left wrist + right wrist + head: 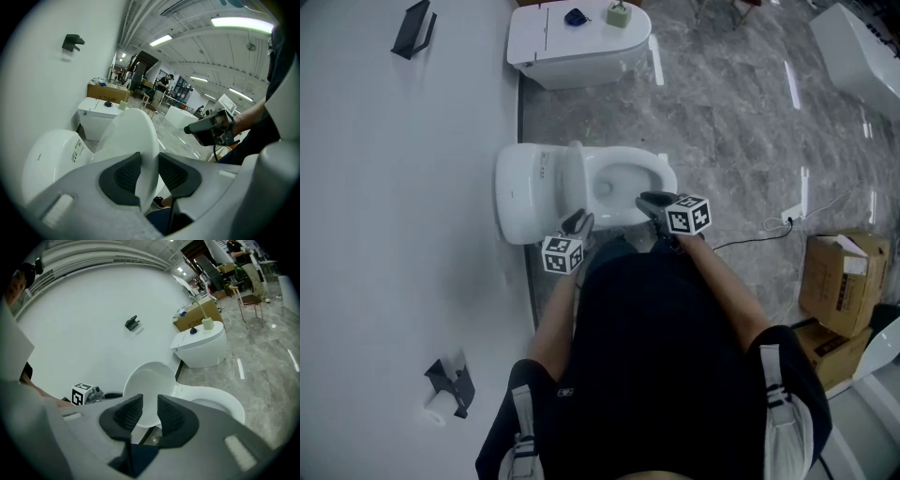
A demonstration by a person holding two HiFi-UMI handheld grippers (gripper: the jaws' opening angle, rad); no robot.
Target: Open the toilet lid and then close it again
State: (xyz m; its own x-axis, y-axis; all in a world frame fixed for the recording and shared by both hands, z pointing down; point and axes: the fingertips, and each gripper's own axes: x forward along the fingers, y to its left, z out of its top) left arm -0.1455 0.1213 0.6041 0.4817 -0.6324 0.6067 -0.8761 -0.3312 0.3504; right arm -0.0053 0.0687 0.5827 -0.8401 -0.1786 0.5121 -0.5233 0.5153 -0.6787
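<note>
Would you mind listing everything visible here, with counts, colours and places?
toilet: one, white, centre, against the wall
lid: one, white, raised upright
second toilet: one, white, top
small items: two, one blue, one green, on the second toilet
brackets: two, black, on the wall
paper roll: one, white, at the lower bracket
boxes: two, brown, right, on the floor
person: one, black top, bottom centre
left gripper: one, grey, open, lid edge between its jaws
right gripper: one, grey, open, empty, right of the lid
</note>
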